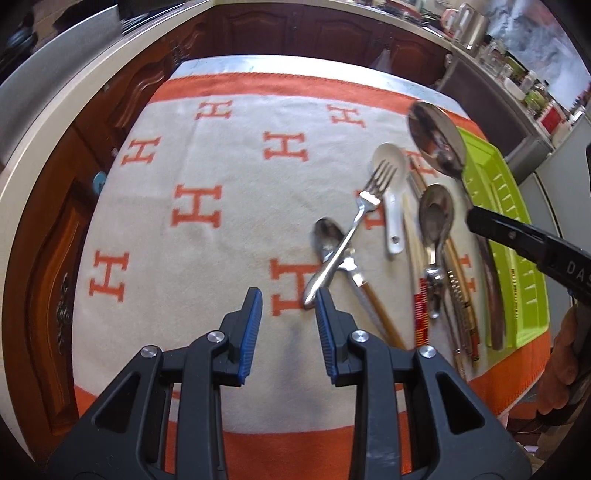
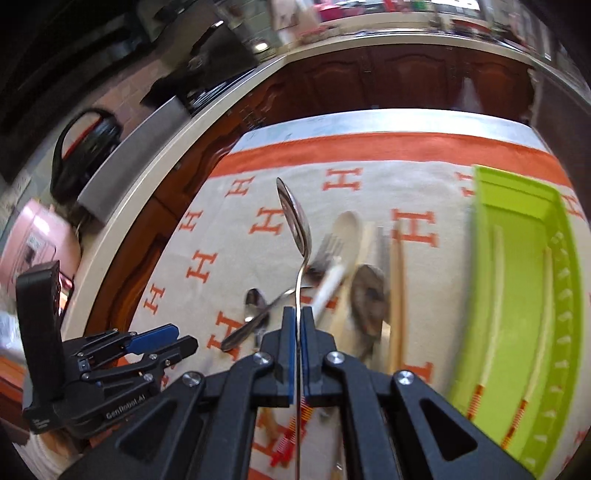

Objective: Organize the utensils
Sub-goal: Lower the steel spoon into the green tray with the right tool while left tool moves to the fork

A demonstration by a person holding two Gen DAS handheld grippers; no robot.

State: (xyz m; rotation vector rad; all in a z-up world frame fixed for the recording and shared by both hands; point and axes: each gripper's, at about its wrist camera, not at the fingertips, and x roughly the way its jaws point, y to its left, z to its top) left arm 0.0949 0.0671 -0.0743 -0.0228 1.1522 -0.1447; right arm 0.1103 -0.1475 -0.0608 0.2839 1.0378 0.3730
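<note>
— Tongs first, please: how does each pair stand?

— Right tongs are clenched on the thin handle of a large shiny steel spoon. The blue pads press the handle from both sides, and the bowl of the spoon stands up in the air, above the cloth. In the left wrist view the same spoon hangs over the other cutlery, with the black arm of the right tongs coming from the right edge. A hand shows partly behind that arm.

— And the left tongs?

— Left tongs are released. The two blue pads stand apart with only cloth between them, and they grasp nothing. They hover over the cloth, just beside the handle end of a steel fork.

— What lies around them?

— The fork lies across a smaller steel spoon with a wooden handle. To the right of it there is a white ceramic soup spoon, then another steel spoon, and wooden chopsticks with red patterned ends. All lie close together; some touch or overlap.

— Where is the tray?

— A lime green plastic cutlery tray with long compartments lies at the right side of the pile, on the cream and orange cloth with letter H pattern that covers the worktop. Inside it I see chopsticks with red patterned ends in the long compartments. Dark wooden cabinets stand behind.
</note>
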